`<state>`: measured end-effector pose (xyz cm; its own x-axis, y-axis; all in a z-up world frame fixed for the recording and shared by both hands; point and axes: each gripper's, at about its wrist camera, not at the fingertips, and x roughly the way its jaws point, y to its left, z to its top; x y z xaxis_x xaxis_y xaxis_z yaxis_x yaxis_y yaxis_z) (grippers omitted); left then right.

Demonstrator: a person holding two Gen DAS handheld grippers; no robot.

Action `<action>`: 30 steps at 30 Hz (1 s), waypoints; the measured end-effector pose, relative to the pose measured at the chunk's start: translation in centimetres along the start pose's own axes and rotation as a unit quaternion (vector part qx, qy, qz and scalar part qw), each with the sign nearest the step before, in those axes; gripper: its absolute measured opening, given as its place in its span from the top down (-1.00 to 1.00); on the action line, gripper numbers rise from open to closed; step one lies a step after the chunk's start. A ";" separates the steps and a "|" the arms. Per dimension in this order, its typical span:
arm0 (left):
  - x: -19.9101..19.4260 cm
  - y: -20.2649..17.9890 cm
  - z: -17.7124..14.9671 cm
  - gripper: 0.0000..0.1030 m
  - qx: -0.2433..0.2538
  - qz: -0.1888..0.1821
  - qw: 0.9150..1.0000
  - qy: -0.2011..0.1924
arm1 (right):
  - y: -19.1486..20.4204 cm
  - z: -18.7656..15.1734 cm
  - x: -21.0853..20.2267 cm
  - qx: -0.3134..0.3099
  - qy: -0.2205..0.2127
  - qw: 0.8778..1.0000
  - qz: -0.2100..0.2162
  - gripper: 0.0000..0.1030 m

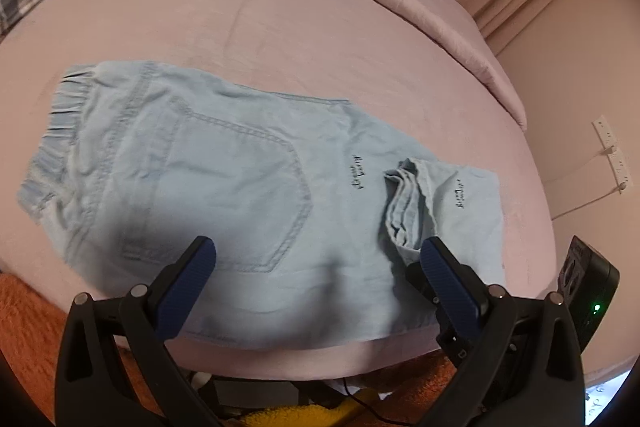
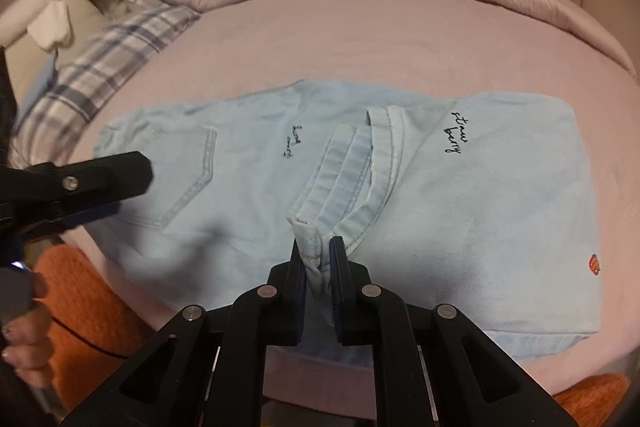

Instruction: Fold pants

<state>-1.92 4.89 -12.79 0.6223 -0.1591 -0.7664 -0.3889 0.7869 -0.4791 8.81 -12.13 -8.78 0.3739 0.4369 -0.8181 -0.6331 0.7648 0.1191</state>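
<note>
One pair of light-blue pants [image 2: 248, 187] lies folded across the pink bed [image 2: 360, 39], filling the middle of both views, waistband toward the left. Right gripper [image 2: 318, 247], at lower centre of its view, has its jaws nearly closed, pinching a bunched hem of the pants. Left gripper [image 1: 316, 251], at bottom centre of its view, holds its jaws wide apart above the fabric, gripping nothing. Plaid pillow [image 2: 116, 55] lies at upper left.
</note>
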 end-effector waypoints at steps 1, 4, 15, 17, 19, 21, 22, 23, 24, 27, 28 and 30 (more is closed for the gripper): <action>0.3 -0.1 0.2 -0.97 0.000 -0.009 1.000 0.007 | -0.2 -0.3 -0.1 0.005 -0.001 1.000 0.006 0.80; 2.0 -0.7 1.0 -0.82 0.000 -0.056 0.998 0.040 | -0.4 -0.4 0.0 0.018 0.006 1.000 0.021 0.80; 9.1 -5.3 2.3 -0.42 0.025 -0.127 0.982 0.140 | -3.0 -2.8 -4.8 0.034 -0.012 0.998 0.057 -0.25; 10.6 -6.5 2.4 -0.41 0.028 -0.131 0.978 0.158 | -4.3 -2.9 -6.1 0.048 -0.025 0.998 0.029 -0.25; 11.2 -7.4 2.4 -0.36 0.035 -0.137 0.978 0.156 | -6.1 -3.0 -7.0 0.073 -0.040 0.997 -0.001 -0.25; 11.9 -8.2 2.1 0.06 0.037 -0.160 0.973 0.163 | -8.0 -3.3 -7.7 0.100 -0.051 0.993 -0.037 -0.25; 12.5 -8.2 1.8 0.30 0.021 -0.167 0.970 0.177 | -8.5 -3.4 -7.7 0.108 -0.053 0.992 -0.047 -0.25; 12.8 -8.0 1.5 0.48 0.007 -0.168 0.969 0.178 | -9.4 -3.6 -7.8 0.121 -0.056 0.989 -0.061 -0.25; 13.0 -7.6 1.3 0.58 -0.008 -0.167 0.971 0.170 | -9.9 -3.7 -7.9 0.131 -0.057 0.987 -0.071 -0.25; 12.1 -6.3 1.3 0.80 -0.038 -0.176 0.971 0.156 | -11.2 -4.0 -7.6 0.158 -0.057 0.981 -0.095 -0.25; 11.2 -6.0 1.6 0.85 -0.039 -0.169 0.975 0.142 | -11.5 -4.0 -7.4 0.164 -0.054 0.980 -0.099 -0.25; 9.1 -5.6 2.3 0.90 -0.017 -0.132 0.987 0.094 | -11.8 -3.7 -7.0 0.175 -0.049 0.978 -0.107 -0.25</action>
<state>7.52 0.38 -16.10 0.5686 -0.4660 -0.6779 -0.2558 0.6830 -0.6842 11.13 -26.00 -6.55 0.5460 0.2785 -0.7901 -0.2689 0.9515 0.1495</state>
